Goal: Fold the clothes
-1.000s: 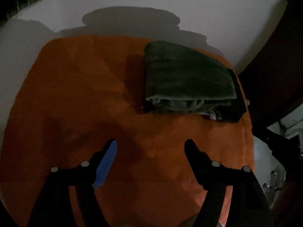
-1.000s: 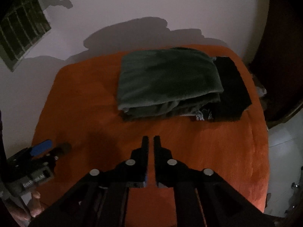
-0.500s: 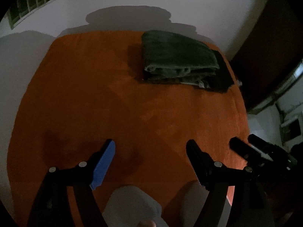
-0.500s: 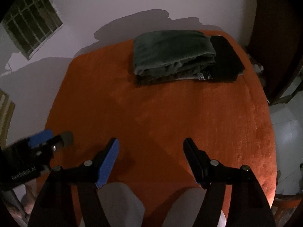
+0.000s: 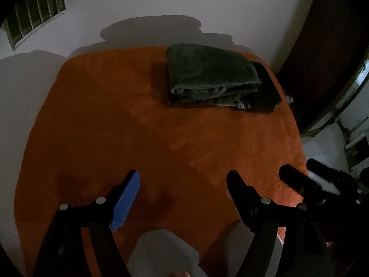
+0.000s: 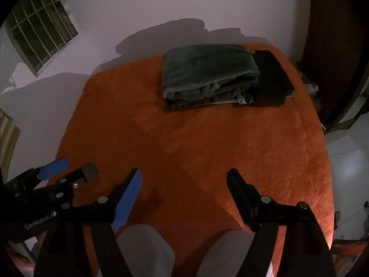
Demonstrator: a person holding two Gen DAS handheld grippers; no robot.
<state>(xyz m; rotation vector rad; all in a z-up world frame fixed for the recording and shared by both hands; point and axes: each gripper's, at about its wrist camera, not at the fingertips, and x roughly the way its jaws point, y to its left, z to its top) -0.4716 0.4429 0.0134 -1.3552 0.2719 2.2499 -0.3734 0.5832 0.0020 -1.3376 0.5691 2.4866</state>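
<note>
Hovering above the near edge of the orange-covered counter (image 5: pixel 115 120), the left gripper (image 5: pixel 184 196) has its jaws spread wide and holds nothing. The right gripper (image 6: pixel 184 196) hangs beside it over the same near edge, jaws likewise spread and empty. A folded dark green garment (image 6: pixel 207 69) sits at the far right of the counter, stacked on more folded cloth, with a black folded piece (image 6: pixel 272 78) touching its right side. Both grippers are well apart from the pile.
</note>
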